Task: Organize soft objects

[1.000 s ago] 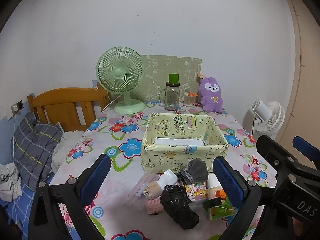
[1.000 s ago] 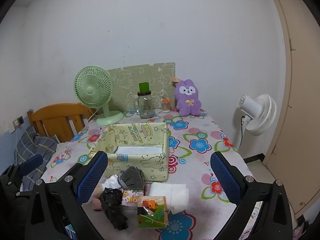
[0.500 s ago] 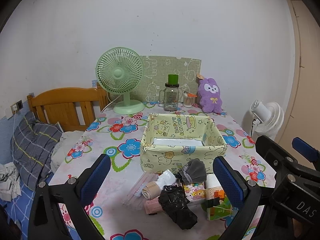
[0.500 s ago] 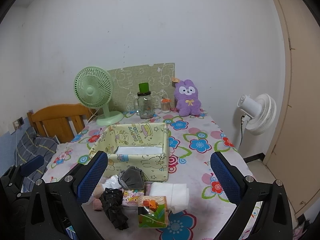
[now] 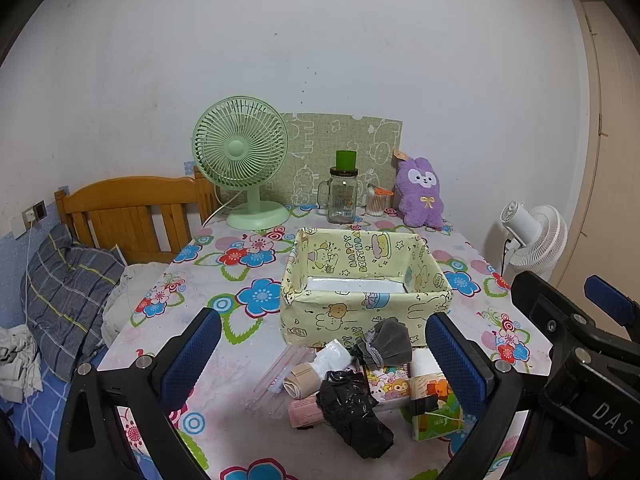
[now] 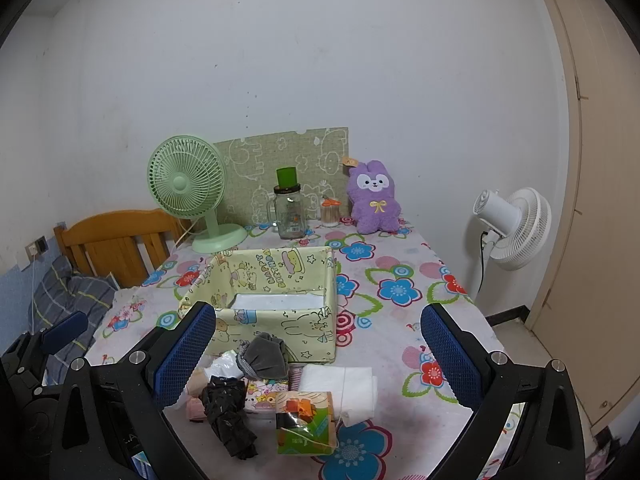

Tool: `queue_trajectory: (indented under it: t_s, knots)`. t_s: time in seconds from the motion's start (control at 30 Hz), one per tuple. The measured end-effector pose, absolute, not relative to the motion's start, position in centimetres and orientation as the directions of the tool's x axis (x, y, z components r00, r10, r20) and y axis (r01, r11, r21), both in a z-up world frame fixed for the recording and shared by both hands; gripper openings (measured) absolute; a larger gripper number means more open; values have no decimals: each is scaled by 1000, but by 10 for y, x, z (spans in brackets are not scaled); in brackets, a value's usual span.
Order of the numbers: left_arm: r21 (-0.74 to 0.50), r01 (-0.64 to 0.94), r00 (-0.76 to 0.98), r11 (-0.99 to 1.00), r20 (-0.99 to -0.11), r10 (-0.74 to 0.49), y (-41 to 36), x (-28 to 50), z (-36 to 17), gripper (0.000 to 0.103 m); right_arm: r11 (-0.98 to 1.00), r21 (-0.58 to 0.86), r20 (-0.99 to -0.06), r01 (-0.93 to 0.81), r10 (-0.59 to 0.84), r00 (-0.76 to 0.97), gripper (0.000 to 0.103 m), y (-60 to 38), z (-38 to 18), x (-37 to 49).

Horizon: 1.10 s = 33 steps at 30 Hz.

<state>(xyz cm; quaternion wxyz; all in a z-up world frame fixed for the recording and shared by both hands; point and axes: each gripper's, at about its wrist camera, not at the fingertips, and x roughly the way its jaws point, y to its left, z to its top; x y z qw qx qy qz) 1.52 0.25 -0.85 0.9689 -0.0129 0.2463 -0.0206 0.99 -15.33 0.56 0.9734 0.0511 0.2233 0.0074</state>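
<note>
You are working in a home, most likely a small bedroom. Beside the table [image 5: 208,364] with its flowered cloth you can see a bed with a wooden headboard [image 5: 132,216] and a grey checked pillow [image 5: 68,292] lying on it. At the back of the table stand a green desk fan [image 5: 244,160], a glass jar with a green lid [image 5: 343,192] and a purple plush rabbit [image 5: 420,192], all close to the plain white wall [image 6: 320,60]. A white floor fan [image 6: 516,228] stands on the floor at the right, near a beige door [image 6: 600,200]. A wall socket [image 5: 35,212] with a cable is next to the headboard. These are private, everyday things, not those of a shop or an office.
</note>
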Motion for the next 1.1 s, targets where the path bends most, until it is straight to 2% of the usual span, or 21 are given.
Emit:
queue_trajectory:
  t_s: [0.63,1.1]
  knots:
    - [-36,33,878,999,-476,-46,3,15,-9,102,995,104,-434,8,38,900,103,-154,5,10]
    - [-34,31,869,999,-494,-44,3,21,-11,98,995,100,-442,-6,50,895,103,-149,2,17]
